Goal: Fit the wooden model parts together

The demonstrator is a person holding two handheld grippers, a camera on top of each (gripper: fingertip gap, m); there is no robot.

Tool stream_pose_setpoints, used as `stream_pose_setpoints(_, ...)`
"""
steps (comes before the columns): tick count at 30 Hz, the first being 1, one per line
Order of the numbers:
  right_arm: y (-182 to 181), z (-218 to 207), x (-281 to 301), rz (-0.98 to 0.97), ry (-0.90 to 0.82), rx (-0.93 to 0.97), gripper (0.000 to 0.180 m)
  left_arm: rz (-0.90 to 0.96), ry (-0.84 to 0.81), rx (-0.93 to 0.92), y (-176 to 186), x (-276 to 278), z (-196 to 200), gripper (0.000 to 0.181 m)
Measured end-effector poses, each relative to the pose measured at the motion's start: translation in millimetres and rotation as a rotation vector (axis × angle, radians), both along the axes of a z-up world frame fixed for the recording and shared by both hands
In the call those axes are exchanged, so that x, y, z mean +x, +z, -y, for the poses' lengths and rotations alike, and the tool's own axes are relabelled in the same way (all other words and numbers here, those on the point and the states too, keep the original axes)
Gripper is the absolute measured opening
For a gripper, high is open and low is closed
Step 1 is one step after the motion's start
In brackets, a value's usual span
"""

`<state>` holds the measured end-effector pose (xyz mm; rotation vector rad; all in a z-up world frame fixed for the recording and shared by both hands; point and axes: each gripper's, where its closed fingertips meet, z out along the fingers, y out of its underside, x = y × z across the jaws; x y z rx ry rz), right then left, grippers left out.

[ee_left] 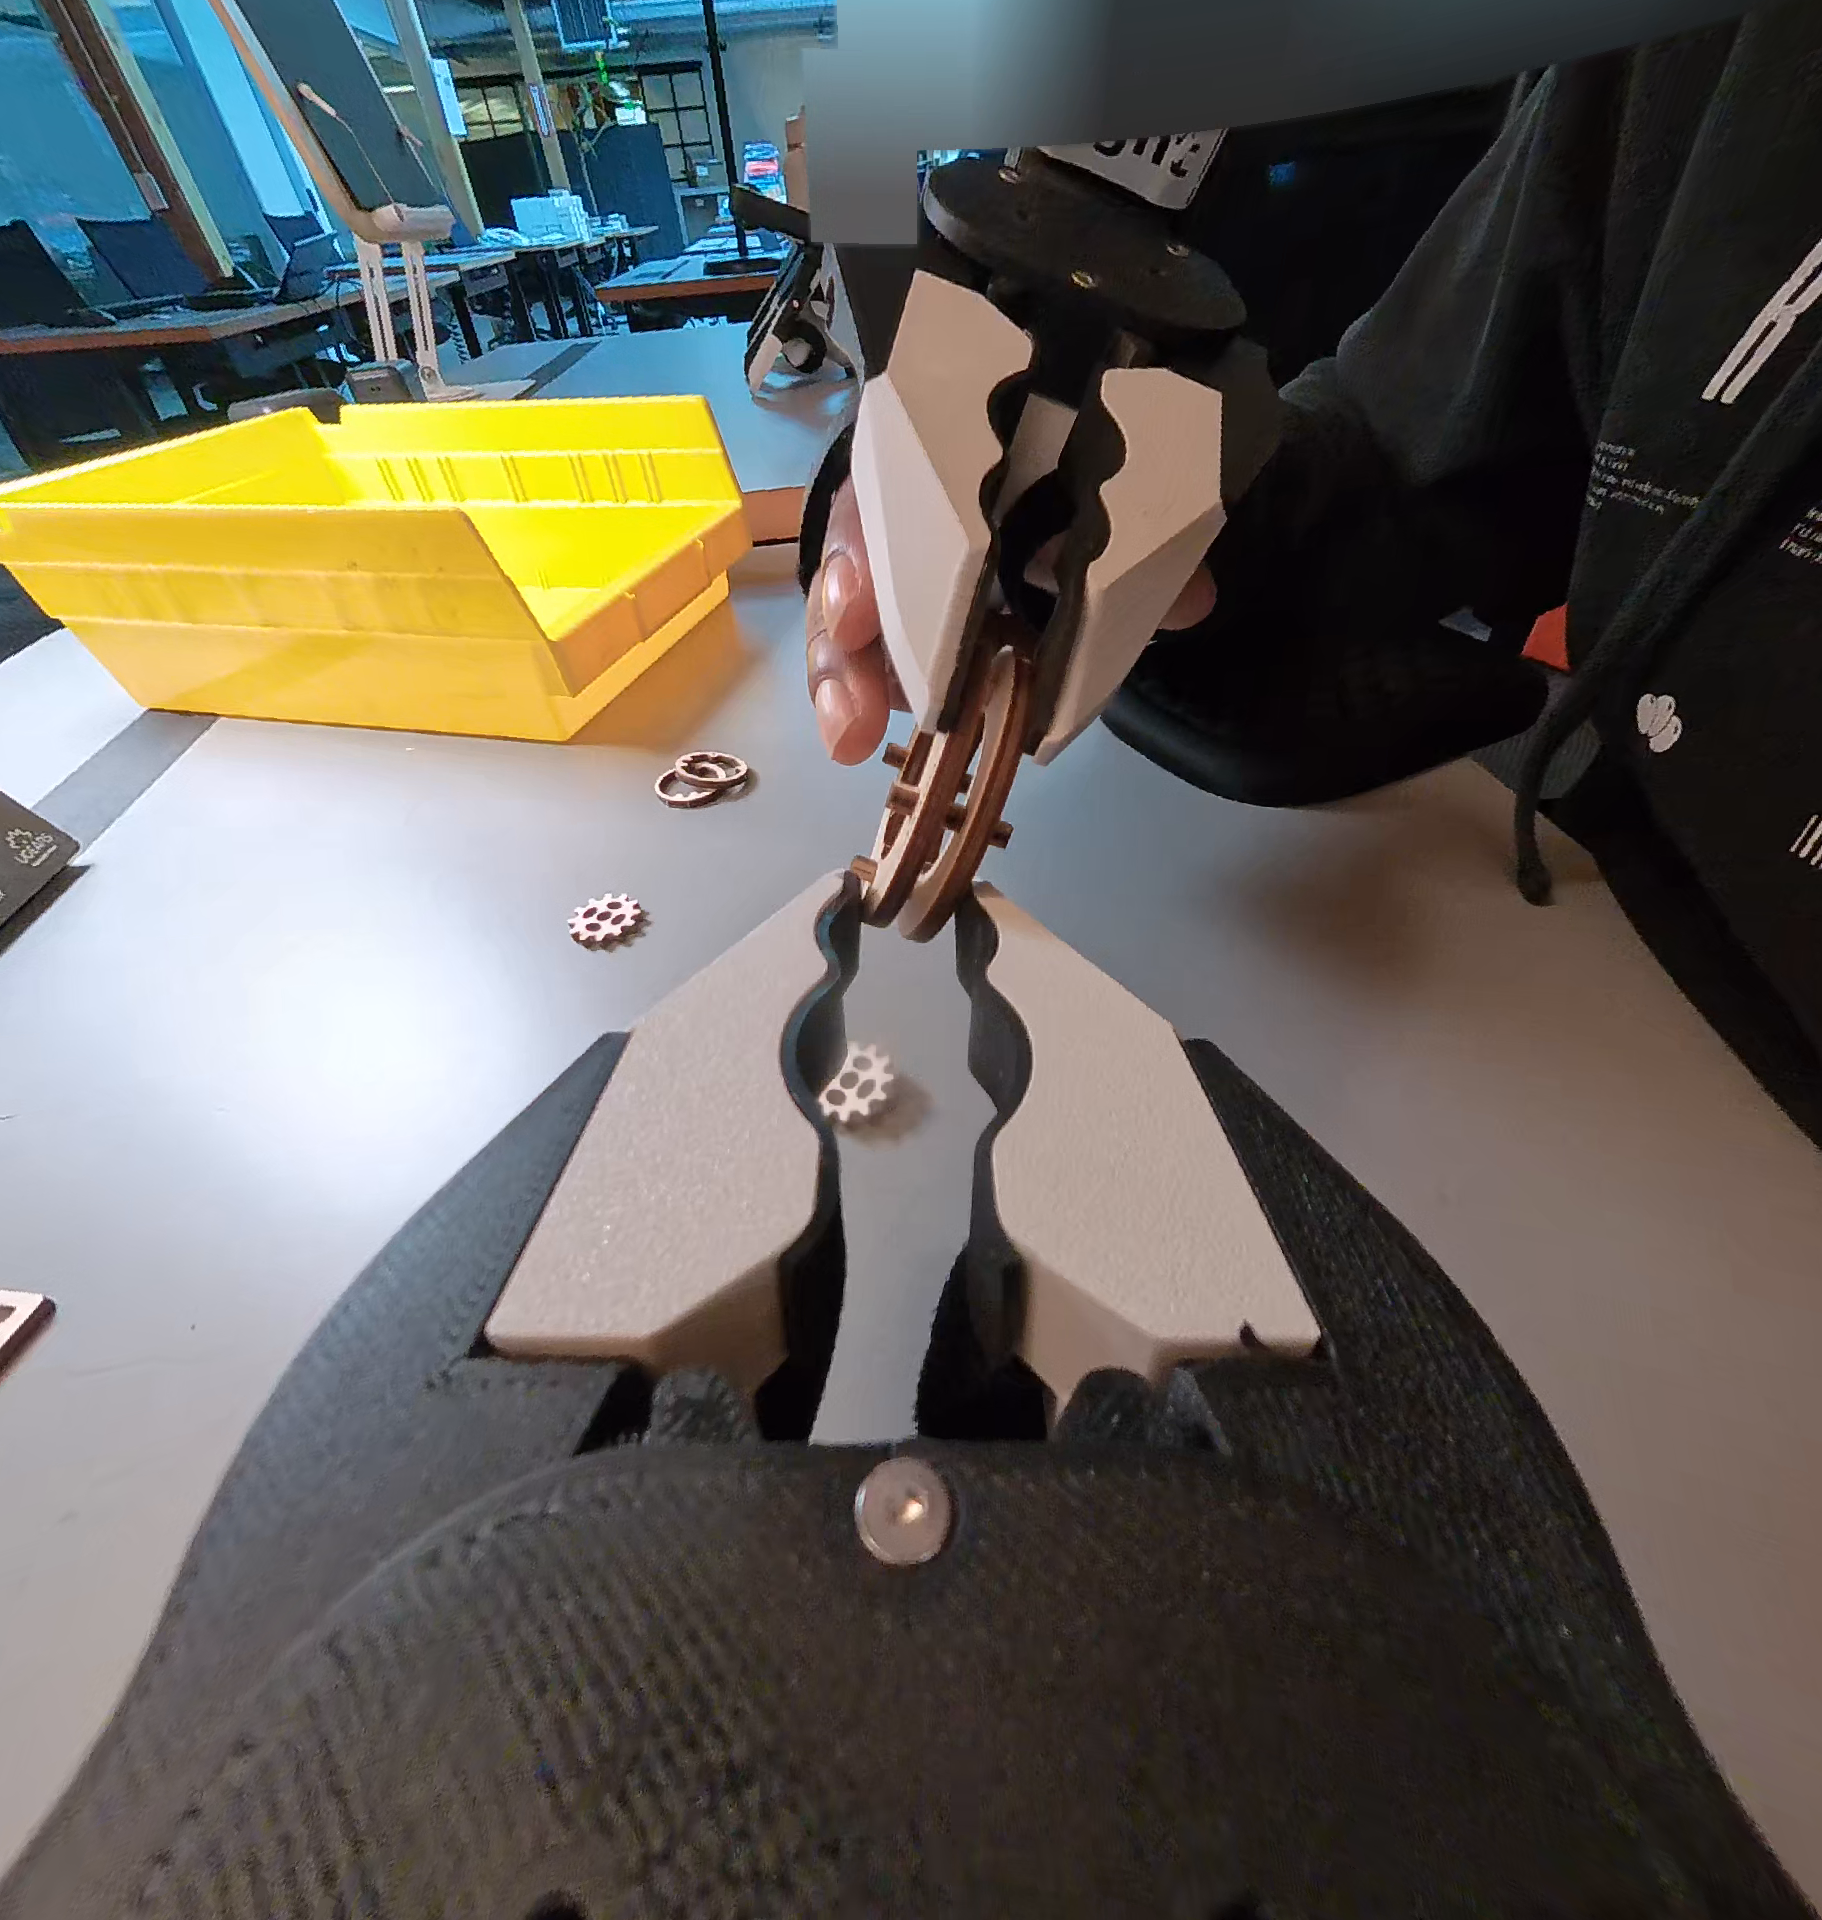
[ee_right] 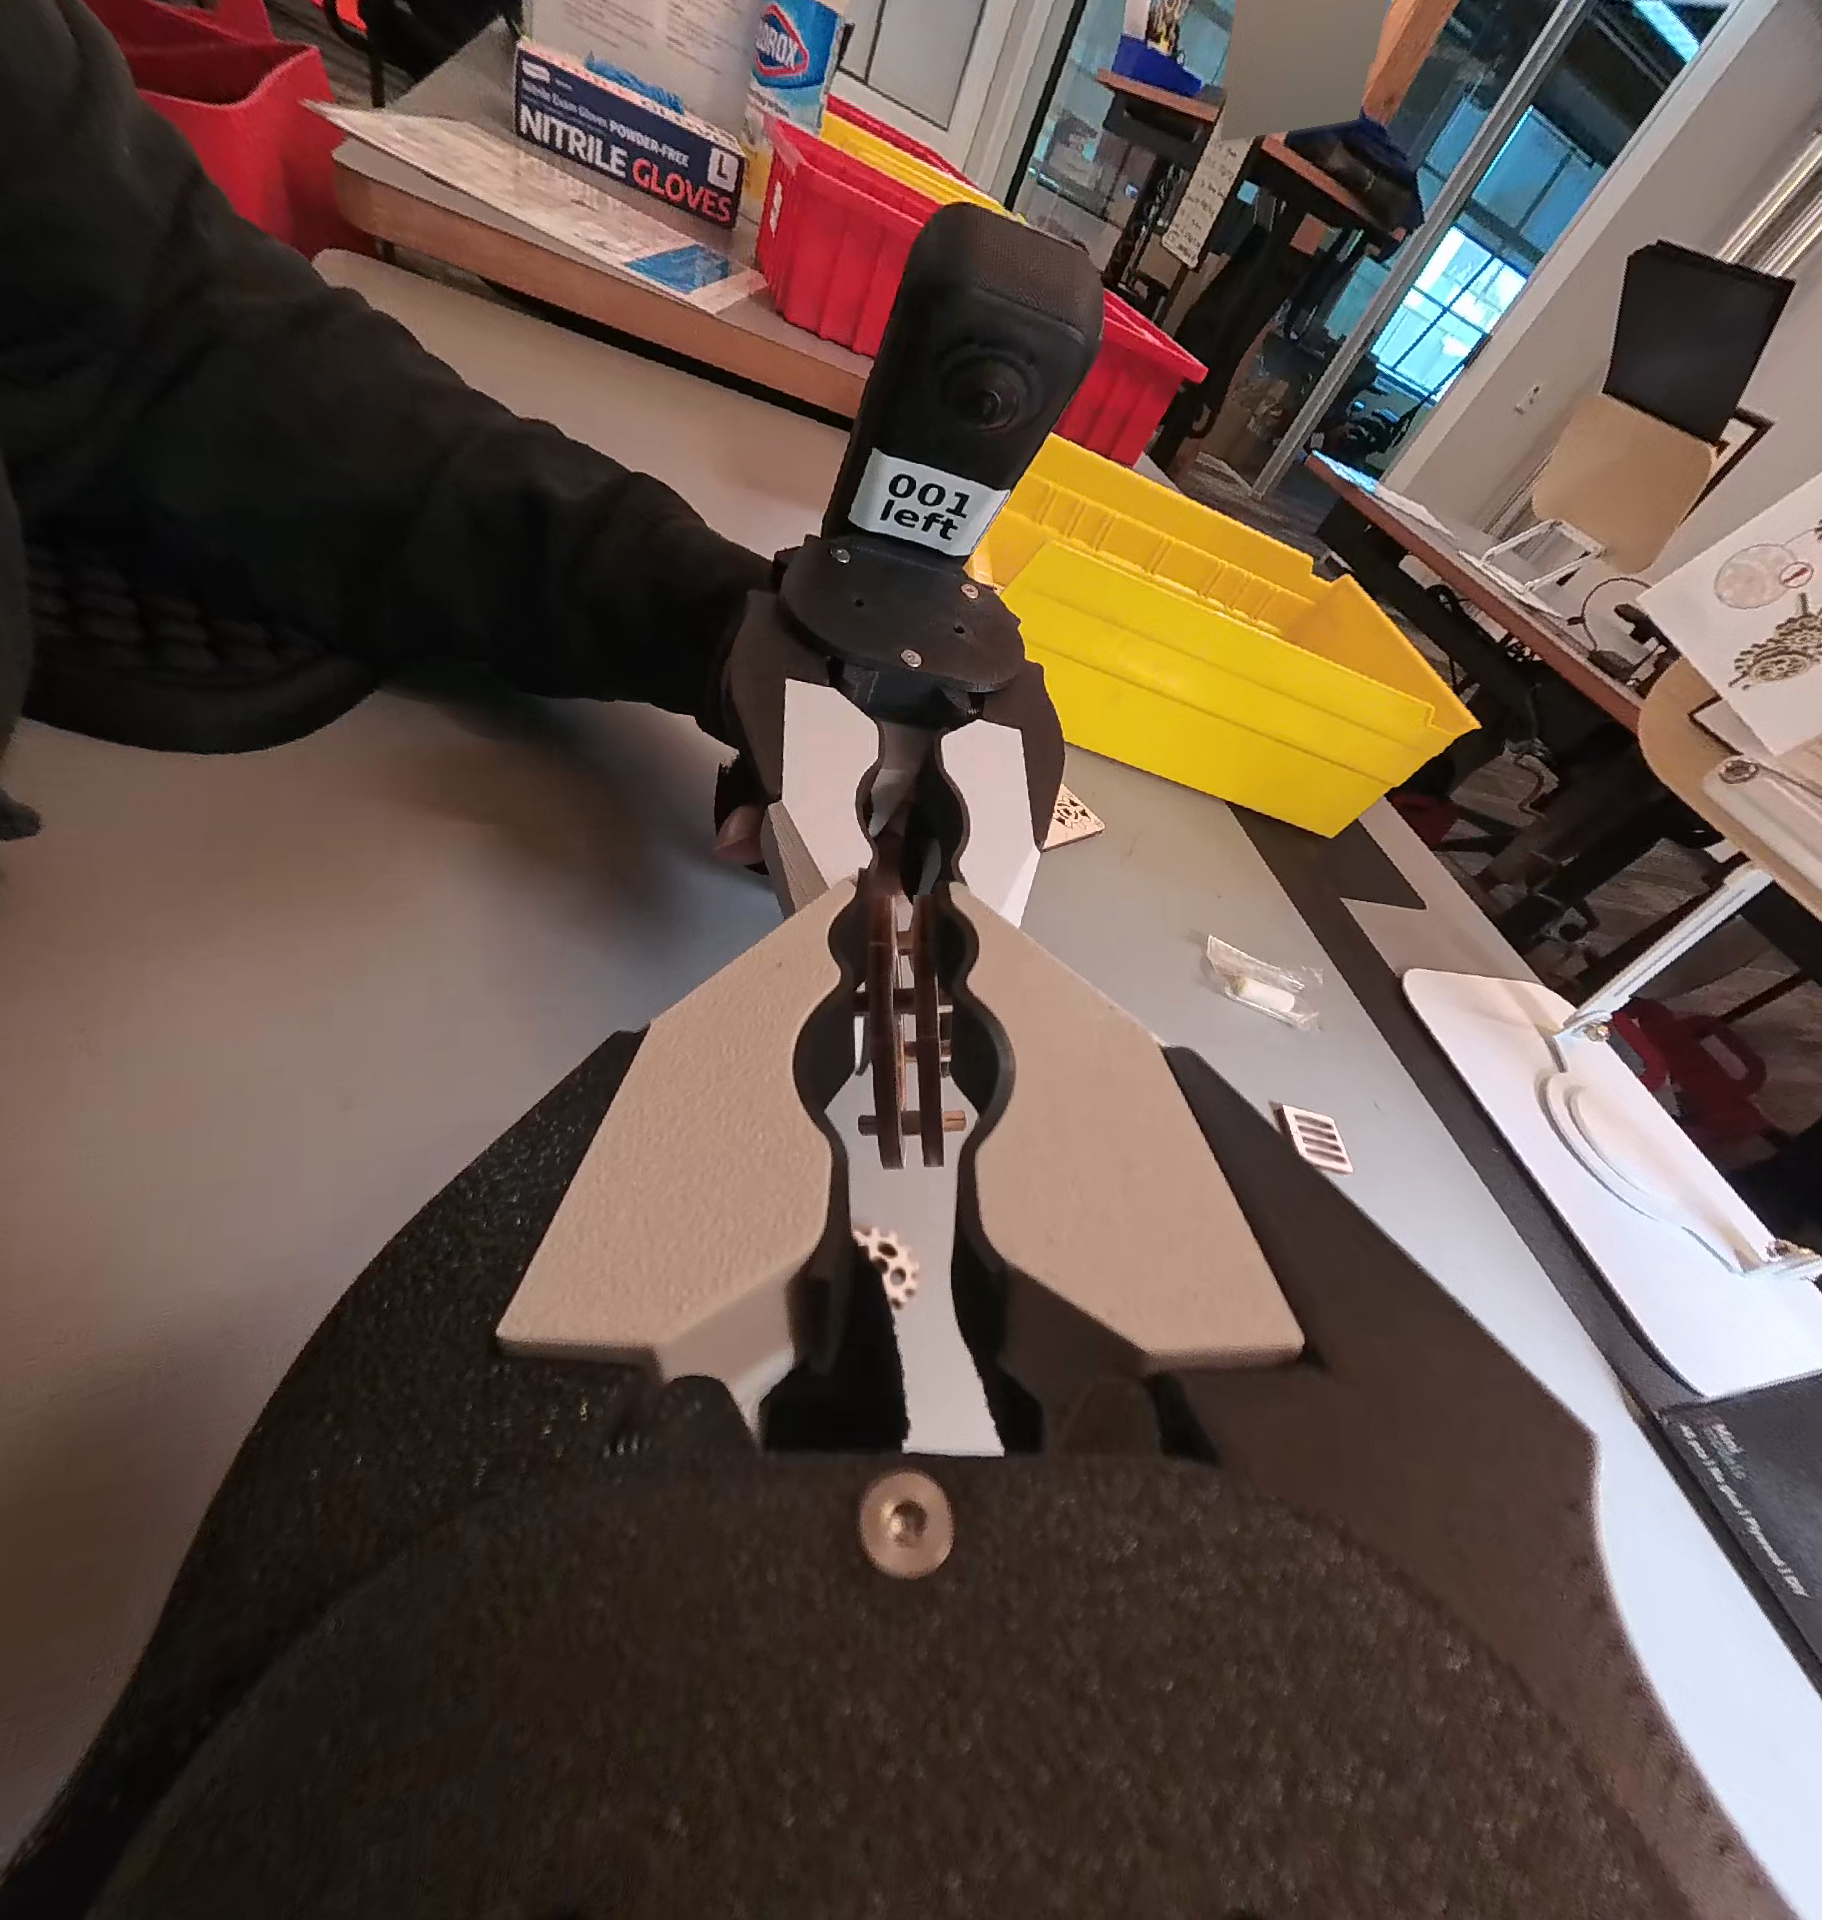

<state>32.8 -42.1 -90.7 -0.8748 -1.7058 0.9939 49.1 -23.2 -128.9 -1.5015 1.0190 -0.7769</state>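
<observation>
Wheel half built, loose bits left.
Right gripper (ee_right: 902, 1039) clamped on round double-disc wooden wheel (ee_left: 948, 800); left gripper (ee_left: 912, 914) parted at its rim; small pale wooden gears (ee_left: 606, 921) unfitted, centre-left.

We see soft, even indoor light, a blurred gear (ee_left: 858, 1083) between our fingers, and wide-angle bending at the edges.

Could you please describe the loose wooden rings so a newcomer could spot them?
Start at the yellow bin on the grey table. Just before its near right corner lie two overlapping rings; unlike the toothed gear nearby, they have smooth rims.
</observation>
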Motion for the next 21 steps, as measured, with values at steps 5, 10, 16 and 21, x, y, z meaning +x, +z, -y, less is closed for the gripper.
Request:
stream_pose_setpoints(5,3.8,0.9,-1.1,-0.014,0.001,-0.023,0.009,0.028,-0.008,-0.008,3.4,1.4,1.0,0.016)
stream_pose_setpoints(10,10.0,0.2,-1.2,-0.043,-0.004,-0.039,0.011,0.049,-0.012,-0.008,6.7,1.8,1.5,0.016)
stream_pose_setpoints(16,14.4,-2.6,4.2,-0.051,0.013,-0.048,0.018,0.050,-0.014,-0.019,5.9,1.1,1.8,0.016)
stream_pose_setpoints(21,6.7,-14.7,16.4,-0.004,0.025,-0.036,0.019,0.009,0.019,-0.056,5.1,-5.0,-2.4,0.016)
